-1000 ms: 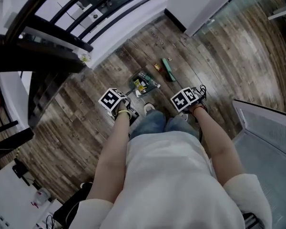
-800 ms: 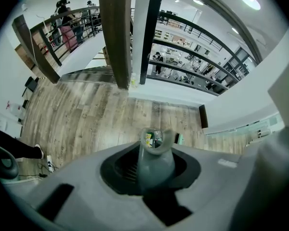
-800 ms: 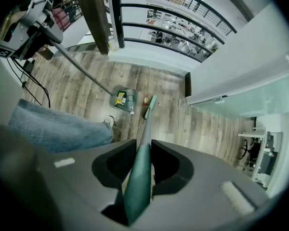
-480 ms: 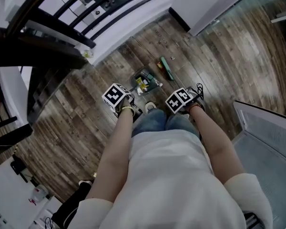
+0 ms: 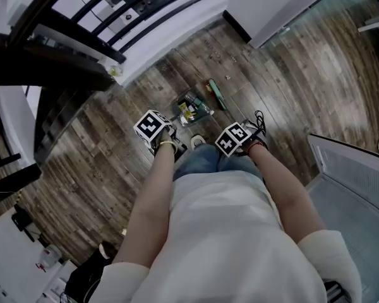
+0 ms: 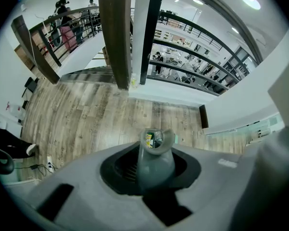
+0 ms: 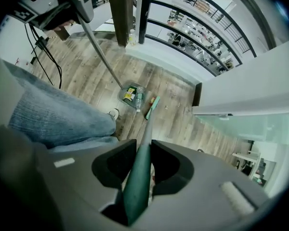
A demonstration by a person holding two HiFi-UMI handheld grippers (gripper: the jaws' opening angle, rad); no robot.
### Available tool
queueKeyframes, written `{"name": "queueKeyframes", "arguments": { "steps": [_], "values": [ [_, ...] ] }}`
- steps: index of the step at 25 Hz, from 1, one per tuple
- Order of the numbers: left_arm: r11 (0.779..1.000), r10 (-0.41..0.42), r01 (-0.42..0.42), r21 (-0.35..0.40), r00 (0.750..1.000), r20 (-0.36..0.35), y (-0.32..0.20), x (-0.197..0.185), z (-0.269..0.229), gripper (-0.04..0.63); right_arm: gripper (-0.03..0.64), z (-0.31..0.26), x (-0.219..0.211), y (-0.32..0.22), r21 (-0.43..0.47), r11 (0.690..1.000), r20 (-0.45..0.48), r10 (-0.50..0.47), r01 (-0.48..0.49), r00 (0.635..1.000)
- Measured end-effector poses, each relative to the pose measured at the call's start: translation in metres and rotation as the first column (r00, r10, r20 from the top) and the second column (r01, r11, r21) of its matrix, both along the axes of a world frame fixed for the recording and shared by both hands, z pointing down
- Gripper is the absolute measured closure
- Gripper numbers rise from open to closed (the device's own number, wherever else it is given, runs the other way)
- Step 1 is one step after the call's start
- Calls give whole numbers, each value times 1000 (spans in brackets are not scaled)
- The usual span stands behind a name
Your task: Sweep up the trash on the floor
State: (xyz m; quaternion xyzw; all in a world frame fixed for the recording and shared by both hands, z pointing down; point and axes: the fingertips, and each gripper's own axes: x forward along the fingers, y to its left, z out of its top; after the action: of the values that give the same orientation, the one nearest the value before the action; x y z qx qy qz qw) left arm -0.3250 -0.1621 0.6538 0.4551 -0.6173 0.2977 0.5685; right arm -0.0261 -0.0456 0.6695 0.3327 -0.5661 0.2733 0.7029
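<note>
**Left gripper** (image 6: 152, 174): jaws closed on the grey plastic upright handle (image 6: 153, 159) of the long-handled dustpan (image 5: 193, 108), standing on the wood-plank floor (image 5: 101, 163) with yellow wrappers (image 7: 129, 95) inside. **Right gripper** (image 7: 137, 170): jaws clamped on the stiff green broom pole (image 7: 136, 189), brush head (image 5: 216, 94) just beside the pan. Both tools probably light, rigid; hold high. Gripper views show grips; head view, layout.

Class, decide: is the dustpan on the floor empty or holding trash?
Holding trash: a yellow wrapper and other litter lie inside the dustpan, visible in the head and right gripper views.
</note>
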Motion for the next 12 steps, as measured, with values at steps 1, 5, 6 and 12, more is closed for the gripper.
{"name": "queueKeyframes", "arguments": {
  "steps": [1,5,6,12],
  "values": [
    [1000,0,0,0,1000,2,0,0,0,505,514,0,0,1,-1,1000,1,-5,5,1000],
    [1000,1,-1,-4,1000,2,-1,5,1,505,514,-2,-2,4,-5,1000,14,-7,7,1000],
    [1000,1,-1,-4,1000,2,-2,7,2,505,514,-2,-3,5,-6,1000,18,-5,5,1000],
    [1000,6,-5,-9,1000,14,-4,18,4,505,514,-2,-8,13,-13,1000,39,0,1,999]
  ]
}}
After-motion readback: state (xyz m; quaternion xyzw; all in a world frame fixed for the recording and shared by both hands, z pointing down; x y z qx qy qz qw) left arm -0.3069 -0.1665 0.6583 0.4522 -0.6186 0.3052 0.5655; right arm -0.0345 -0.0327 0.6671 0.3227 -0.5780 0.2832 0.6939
